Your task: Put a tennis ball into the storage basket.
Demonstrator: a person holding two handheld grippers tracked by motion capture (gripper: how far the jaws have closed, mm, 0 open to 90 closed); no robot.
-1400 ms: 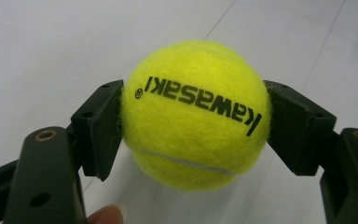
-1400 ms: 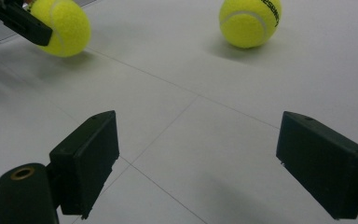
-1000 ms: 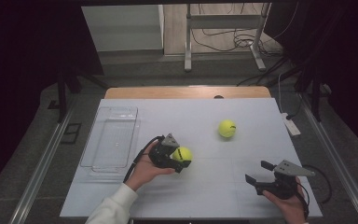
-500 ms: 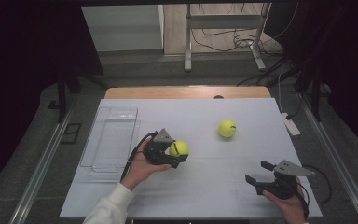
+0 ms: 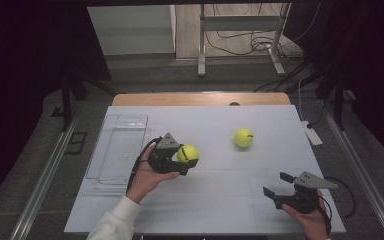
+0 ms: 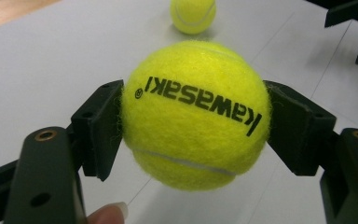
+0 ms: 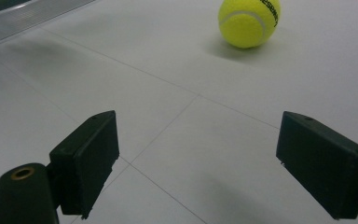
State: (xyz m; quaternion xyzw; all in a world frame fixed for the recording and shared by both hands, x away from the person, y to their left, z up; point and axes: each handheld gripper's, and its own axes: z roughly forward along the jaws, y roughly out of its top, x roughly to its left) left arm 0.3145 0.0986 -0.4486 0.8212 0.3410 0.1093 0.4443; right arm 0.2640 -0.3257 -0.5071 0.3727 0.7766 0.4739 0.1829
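My left gripper is shut on a yellow tennis ball and holds it above the white table, left of centre. In the left gripper view the held ball sits squeezed between both black jaws, its black lettering upside down. A second tennis ball rests on the table to the right and farther back; that resting ball lies beyond the held one, and the resting ball also lies ahead of the right jaws. My right gripper stands open near the front right corner, nothing between its jaws.
A clear plastic tray lies at the table's left side, just left of my left hand; its tray edge appears at the upper left of the right gripper view. A white power strip hangs by the right edge.
My left gripper has carried the tennis ball slightly left and up off the table. The right gripper and the other ball have stayed put.
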